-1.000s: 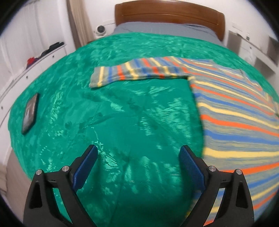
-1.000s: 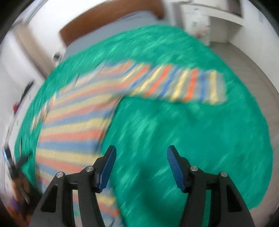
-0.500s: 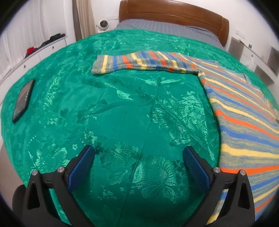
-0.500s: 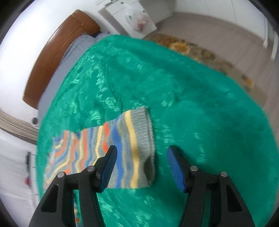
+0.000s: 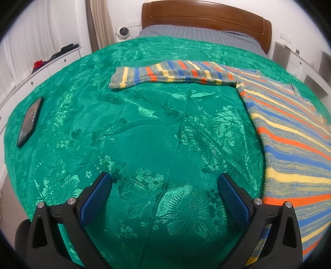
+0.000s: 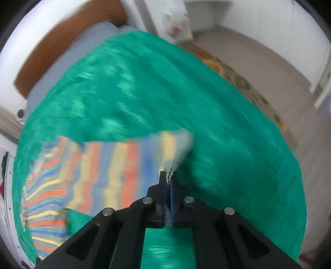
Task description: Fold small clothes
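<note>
A striped knit sweater (image 5: 289, 132) in blue, orange, yellow and grey lies flat on the green bedspread (image 5: 144, 128). Its left sleeve (image 5: 169, 73) stretches out to the left ahead of my left gripper (image 5: 165, 186), which is open and empty above the bedspread, left of the sweater's body. In the blurred right wrist view my right gripper (image 6: 168, 180) is shut on the grey cuff of the other sleeve (image 6: 128, 165), which is lifted a little off the bed.
A dark phone (image 5: 30, 121) lies near the bed's left edge. A wooden headboard (image 5: 206, 14) stands at the far end. White drawers (image 5: 41, 68) run along the left wall. The floor with a patterned rug (image 6: 238, 78) lies right of the bed.
My right gripper moved to the right sleeve's cuff and shut on it. My left gripper drew back slightly and stayed open.
</note>
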The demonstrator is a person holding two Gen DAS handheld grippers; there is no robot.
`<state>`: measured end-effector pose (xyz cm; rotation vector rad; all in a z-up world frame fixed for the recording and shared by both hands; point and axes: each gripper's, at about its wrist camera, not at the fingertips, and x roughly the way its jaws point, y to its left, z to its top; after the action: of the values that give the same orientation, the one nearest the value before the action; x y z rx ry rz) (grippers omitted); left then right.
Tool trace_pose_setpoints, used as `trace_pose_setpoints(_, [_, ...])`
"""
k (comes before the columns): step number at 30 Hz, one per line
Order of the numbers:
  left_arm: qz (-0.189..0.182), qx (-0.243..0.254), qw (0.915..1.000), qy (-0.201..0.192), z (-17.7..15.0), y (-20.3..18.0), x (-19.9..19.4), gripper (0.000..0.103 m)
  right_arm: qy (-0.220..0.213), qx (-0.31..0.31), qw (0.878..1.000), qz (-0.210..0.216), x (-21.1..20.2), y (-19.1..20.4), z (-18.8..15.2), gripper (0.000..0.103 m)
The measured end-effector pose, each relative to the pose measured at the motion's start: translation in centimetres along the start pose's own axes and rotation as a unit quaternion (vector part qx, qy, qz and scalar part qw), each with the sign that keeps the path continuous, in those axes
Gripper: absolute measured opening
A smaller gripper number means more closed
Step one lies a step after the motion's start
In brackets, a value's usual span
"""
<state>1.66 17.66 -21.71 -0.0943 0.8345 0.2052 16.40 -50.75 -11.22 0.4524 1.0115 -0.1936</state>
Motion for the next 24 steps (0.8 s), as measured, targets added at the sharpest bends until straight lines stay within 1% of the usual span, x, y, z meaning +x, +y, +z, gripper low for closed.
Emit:
trace_pose_setpoints(1, [-0.001,-0.001,1.0000,0.000,0.0,0.0,0.0,0.103,-0.009,-0.014,1.000,0.013,-0.9,1.6,0.4,0.002])
trace_pose_setpoints(2, [-0.001,-0.001,1.0000,-0.001,-0.1,0.0,-0.1,0.103,-0.022,-0.040,0.998,0.042,-2.5,4.7,1.1,0.002])
trace_pose_setpoints(3, [-0.002,-0.001,1.0000,-0.002,-0.1,0.1,-0.1,0.103,-0.027,-0.053,0.997,0.057,-3.3,6.5,1.4,0.002])
trace_pose_setpoints(5, [-0.003,-0.001,1.0000,-0.003,-0.2,0.1,-0.2,0.103,-0.036,-0.096,0.990,0.102,-5.1,12.3,1.9,0.002])
trace_pose_setpoints(7, [-0.004,0.000,1.0000,-0.004,-0.2,0.1,-0.2,0.103,-0.035,-0.128,0.981,0.142,-6.0,17.4,1.8,0.002])
trace_pose_setpoints(8, [-0.005,0.000,1.0000,-0.005,-0.2,0.1,-0.2,0.103,-0.031,-0.144,0.975,0.164,-6.0,20.4,1.6,0.002])
trace_pose_setpoints(10, [-0.006,0.003,1.0000,-0.005,-0.3,0.1,-0.3,0.103,-0.021,-0.172,0.966,0.190,-5.3,25.2,0.7,0.002])
trace_pose_setpoints(13, [-0.010,0.005,0.9999,-0.005,-0.3,0.2,-0.3,0.103,0.000,-0.211,0.954,0.211,-2.9,31.6,-1.5,0.002])
trace_pose_setpoints(14, [-0.011,0.005,0.9999,-0.005,-0.3,0.2,-0.3,0.103,0.009,-0.216,0.952,0.218,-1.7,33.0,-2.2,0.003])
trace_pose_setpoints(15, [-0.012,0.004,0.9999,-0.004,-0.3,0.2,-0.3,0.103,0.018,-0.217,0.950,0.224,-0.8,33.6,-2.9,0.004])
trace_pose_setpoints(16, [-0.012,0.004,0.9999,-0.004,-0.3,0.2,-0.3,0.103,0.034,-0.217,0.947,0.235,0.5,34.6,-3.7,0.009])
trace_pose_setpoints(17, [-0.012,0.004,0.9999,-0.004,-0.3,0.2,-0.3,0.103,0.057,-0.212,0.944,0.245,2.1,35.4,-4.3,0.022])
trace_pose_setpoints(18, [-0.012,0.005,0.9999,-0.004,-0.3,0.2,-0.3,0.103,0.073,-0.203,0.943,0.254,3.1,35.6,-4.8,0.030])
trace_pose_setpoints(19, [-0.013,0.005,0.9999,-0.004,-0.3,0.2,-0.3,0.103,0.085,-0.190,0.940,0.269,3.8,35.4,-5.4,0.046])
trace_pose_setpoints(20, [-0.013,0.005,0.9999,-0.003,-0.3,0.2,-0.3,0.103,0.095,-0.173,0.937,0.287,4.5,34.8,-5.8,0.052])
trace_pose_setpoints(22, [-0.013,0.004,0.9999,-0.003,-0.3,0.2,-0.3,0.103,0.108,-0.150,0.938,0.292,5.8,33.4,-6.0,0.052])
trace_pose_setpoints(24, [-0.011,0.004,0.9999,-0.002,-0.3,0.1,-0.2,0.103,0.113,-0.136,0.945,0.274,6.6,31.4,-5.8,0.052])
